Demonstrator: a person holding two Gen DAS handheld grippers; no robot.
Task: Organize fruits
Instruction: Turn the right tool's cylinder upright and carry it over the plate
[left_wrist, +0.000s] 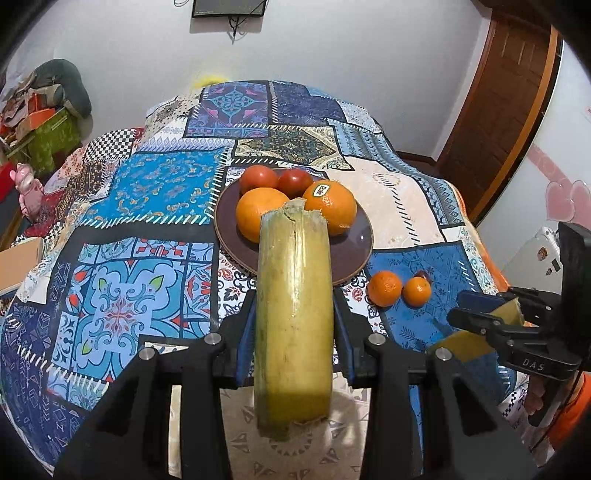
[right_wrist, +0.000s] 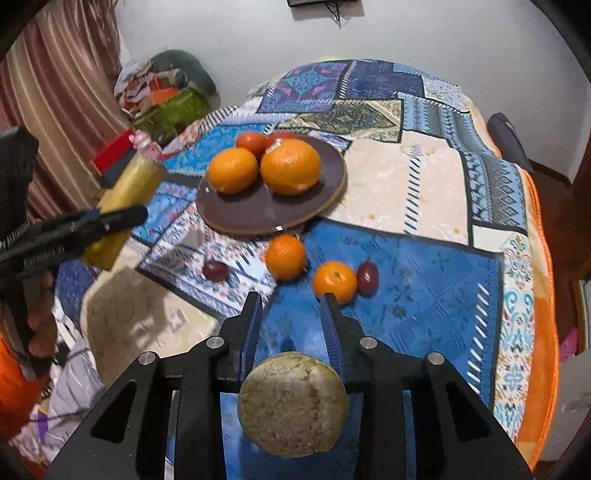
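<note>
Yellow-green stalk pieces sit clamped in both grippers; the left gripper (left_wrist: 293, 306) should lower its piece (left_wrist: 293, 314) slowly onto the plate's (left_wrist: 354, 254) bare front.

We see even, moderately bright indoor light in both views, no hard glare. Fisheye distortion is strong: the tablecloth (left_wrist: 155, 192) bulges, and corners vignette to black. In the left wrist view, focus is sharp at centre; the yellow-green stalk piece (left_wrist: 293, 317) casts a soft shadow beneath. In the right wrist view, motion blur smears the brown plate (right_wrist: 258, 210) w/ oranges; a small specular streak shows on its near rim.
</note>
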